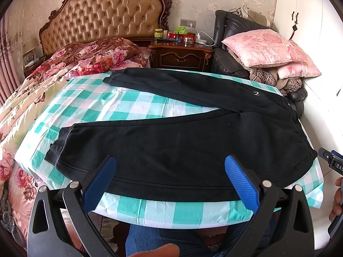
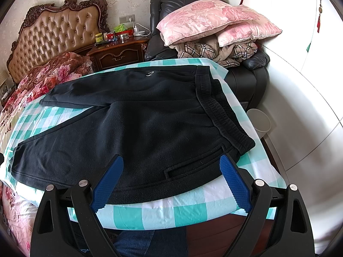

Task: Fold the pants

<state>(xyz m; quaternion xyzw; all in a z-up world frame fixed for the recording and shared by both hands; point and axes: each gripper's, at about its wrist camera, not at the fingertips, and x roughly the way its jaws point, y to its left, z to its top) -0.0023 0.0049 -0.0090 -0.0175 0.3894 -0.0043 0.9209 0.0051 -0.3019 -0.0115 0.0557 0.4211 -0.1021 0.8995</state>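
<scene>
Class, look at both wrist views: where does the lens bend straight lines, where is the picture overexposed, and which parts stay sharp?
Left wrist view: the fisheye bows the checked tablecloth edge into a curve; the white wardrobe washes out; the black pants stay sharp but show little detail. Right wrist view: black vignette in the corners, glare on the white surfaces at right, crisp texture on the blue gripper pads.

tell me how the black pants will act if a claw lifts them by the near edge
The black pants look like thick fleece lying limp and flat, so they will probably drape and sag, not hold shape. The checked cloth beneath looks thin and smooth, so it may slide or bunch along with them.
</scene>
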